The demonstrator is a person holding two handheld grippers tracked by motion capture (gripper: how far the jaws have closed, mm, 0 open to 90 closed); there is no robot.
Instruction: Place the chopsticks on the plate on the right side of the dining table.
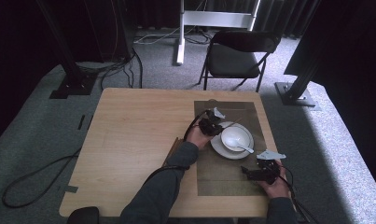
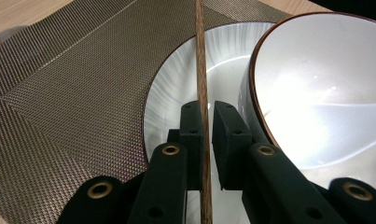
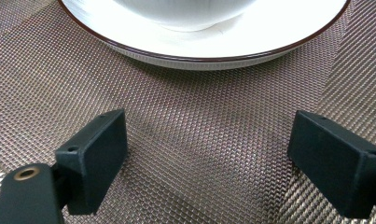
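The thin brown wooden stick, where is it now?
In the left gripper view the thin brown wooden stick stands between the left hand-held gripper's jaws, over the white brown-rimmed plate, just left of the white bowl.

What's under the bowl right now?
The bowl sits on a white plate, which lies on the woven mat. The plate's middle beneath the bowl is covered. A spoon rests inside it.

Dim, soft high view with black edges and daylight on the floor (image 1: 335,154) at right; glare whitens the bowl (image 2: 325,93), and near tool parts blur slightly.
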